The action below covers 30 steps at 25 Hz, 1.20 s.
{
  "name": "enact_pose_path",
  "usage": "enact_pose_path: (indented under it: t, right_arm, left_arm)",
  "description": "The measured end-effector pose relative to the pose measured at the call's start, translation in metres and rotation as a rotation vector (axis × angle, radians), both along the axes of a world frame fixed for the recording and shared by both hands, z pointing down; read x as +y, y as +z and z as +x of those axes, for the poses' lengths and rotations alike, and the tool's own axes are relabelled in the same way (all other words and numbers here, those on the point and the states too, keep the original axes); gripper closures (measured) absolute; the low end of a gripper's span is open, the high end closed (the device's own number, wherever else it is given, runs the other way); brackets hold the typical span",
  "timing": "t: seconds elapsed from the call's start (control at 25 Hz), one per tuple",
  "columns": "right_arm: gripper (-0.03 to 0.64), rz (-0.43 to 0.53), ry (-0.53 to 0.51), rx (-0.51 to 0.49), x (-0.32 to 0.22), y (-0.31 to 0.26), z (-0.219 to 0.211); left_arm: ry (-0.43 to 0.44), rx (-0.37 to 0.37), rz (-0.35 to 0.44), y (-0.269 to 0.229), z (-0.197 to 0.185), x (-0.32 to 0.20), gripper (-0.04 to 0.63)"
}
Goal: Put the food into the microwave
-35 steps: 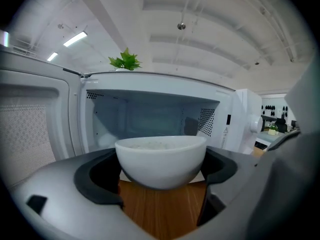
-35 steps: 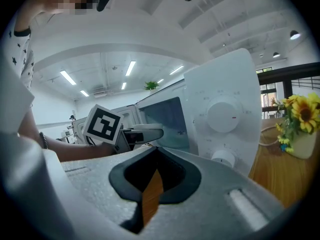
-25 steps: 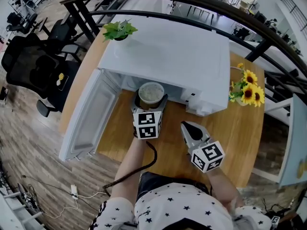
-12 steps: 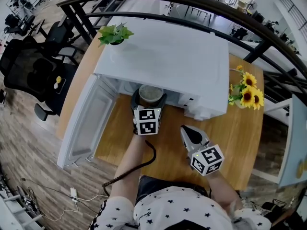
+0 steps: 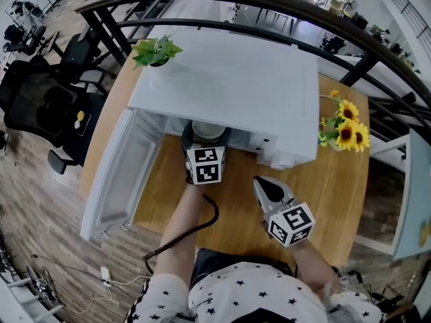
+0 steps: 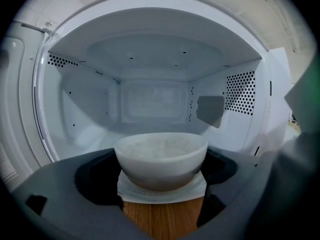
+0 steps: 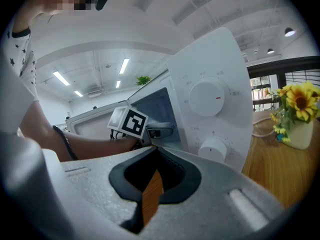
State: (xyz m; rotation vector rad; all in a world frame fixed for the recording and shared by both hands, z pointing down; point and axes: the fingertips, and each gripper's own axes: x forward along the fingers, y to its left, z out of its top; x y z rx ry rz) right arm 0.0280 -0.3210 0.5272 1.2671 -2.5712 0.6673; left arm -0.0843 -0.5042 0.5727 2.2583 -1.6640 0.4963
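Note:
A white bowl of pale food sits between the dark jaws of my left gripper, which is shut on it. The bowl hangs at the mouth of the open white microwave, just above the wooden table edge, with the empty cavity behind it. In the head view the bowl is half hidden under the microwave's top, and my left gripper is right behind it. My right gripper rests lower on the table, shut with nothing in it. Its jaws meet in the right gripper view.
The microwave door swings open to the left, over the table's edge. A control panel with two knobs faces my right gripper. A potted plant stands at the microwave's back left. Sunflowers in a vase stand at its right on the wooden table.
My left gripper has carried the bowl forward, from in front of the microwave to its opening, partly under the top. The right gripper has hardly moved.

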Motion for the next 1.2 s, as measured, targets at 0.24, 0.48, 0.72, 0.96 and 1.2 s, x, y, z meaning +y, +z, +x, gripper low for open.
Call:
enact_pose_path:
  t: [0.24, 0.48, 0.72, 0.96, 1.2]
  right_arm:
    - [0.611, 0.001, 0.004, 0.003, 0.0, 0.0, 0.001]
    - [0.611, 0.003, 0.014, 0.002, -0.001, -0.001, 0.003]
    - [0.611, 0.009, 0.016, 0.001, 0.0, -0.003, 0.001]
    - [0.611, 0.02, 0.023, 0.0, 0.003, -0.008, 0.001]
    - [0.611, 0.025, 0.041, 0.002, 0.007, -0.013, 0.005]
  left_arm:
    - [-0.014, -0.037, -0.032, 0.005, 0.0, -0.009, 0.12]
    - [-0.026, -0.088, -0.039, 0.012, 0.001, -0.014, 0.12]
    - [-0.021, -0.081, -0.053, 0.013, 0.001, -0.014, 0.12]
    - [-0.027, -0.07, -0.061, 0.014, 0.001, -0.013, 0.12]
    - [-0.008, -0.039, -0.083, 0.011, 0.004, -0.007, 0.12]
